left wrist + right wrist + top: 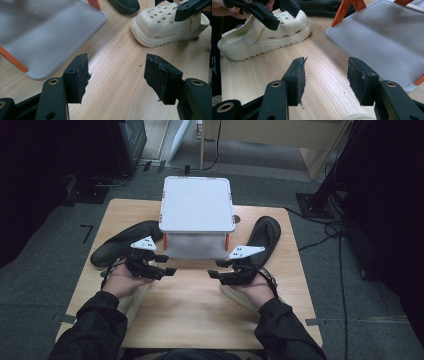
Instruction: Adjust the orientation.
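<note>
Black tongs (191, 268) with brass-ringed screw holes, grey three-cornered plates, trailing cables; dark sleeves.

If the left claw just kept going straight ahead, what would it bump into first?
Probably the cream clog under the right claw. The left claw points over bare table, open and empty; the grey shelf lies off to one side.

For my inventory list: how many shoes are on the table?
4: dark shoe left of the rack, dark shoe right of it, cream clog under each hand, second clog.
</note>
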### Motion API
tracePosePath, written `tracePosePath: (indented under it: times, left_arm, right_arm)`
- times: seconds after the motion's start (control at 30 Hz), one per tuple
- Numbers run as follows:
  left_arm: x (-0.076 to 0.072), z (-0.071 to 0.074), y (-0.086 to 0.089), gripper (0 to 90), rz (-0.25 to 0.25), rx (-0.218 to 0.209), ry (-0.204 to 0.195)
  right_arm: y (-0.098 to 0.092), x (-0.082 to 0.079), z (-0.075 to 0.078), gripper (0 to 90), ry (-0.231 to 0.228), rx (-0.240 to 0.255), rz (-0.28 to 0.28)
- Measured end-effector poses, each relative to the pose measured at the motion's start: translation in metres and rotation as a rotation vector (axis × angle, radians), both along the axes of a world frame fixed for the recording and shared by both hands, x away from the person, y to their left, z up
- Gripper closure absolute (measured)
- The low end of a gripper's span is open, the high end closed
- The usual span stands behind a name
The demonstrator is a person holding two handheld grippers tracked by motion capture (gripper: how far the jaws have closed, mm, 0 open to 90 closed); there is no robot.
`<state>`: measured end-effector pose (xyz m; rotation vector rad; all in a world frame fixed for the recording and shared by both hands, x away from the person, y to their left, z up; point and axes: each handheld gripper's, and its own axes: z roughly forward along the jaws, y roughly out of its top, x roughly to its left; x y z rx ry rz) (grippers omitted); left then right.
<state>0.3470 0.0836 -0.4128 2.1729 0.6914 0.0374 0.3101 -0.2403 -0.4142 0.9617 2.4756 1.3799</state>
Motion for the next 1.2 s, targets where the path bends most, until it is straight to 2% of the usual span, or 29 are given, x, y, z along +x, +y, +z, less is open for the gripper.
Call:
tracePosePath:
  times: [0.07, 0.1, 0.3, 0.73, 1.0, 1.2]
  left_arm:
    - [0.000, 0.000, 0.000, 36.6, 0.001, -0.001, 0.002]
    - [0.000, 0.000, 0.000, 36.6, 0.002, -0.002, 0.001]
    - [0.002, 0.000, 0.000, 37.0, -0.003, 0.004, 0.002]
    - [0.001, 0.005, 0.008, 37.2, 0.004, 0.003, -0.013]
    - [-0.002, 0.008, 0.022, 37.3, 0.045, -0.006, -0.025]
    - [-0.008, 0.009, 0.037, 37.3, 0.080, -0.013, -0.025]
  right_arm:
    - [0.000, 0.000, 0.000, 48.5, 0.003, -0.001, -0.006]
    - [0.001, 0.001, 0.000, 47.2, 0.028, 0.000, -0.013]
    - [0.004, -0.001, -0.002, 44.1, 0.028, -0.036, -0.016]
    - [0.005, -0.002, -0.003, 42.6, 0.036, -0.042, -0.015]
    - [0.004, 0.001, -0.003, 42.6, 0.044, -0.031, -0.016]
    - [0.010, 0.004, -0.003, 42.7, 0.048, -0.040, 0.006]
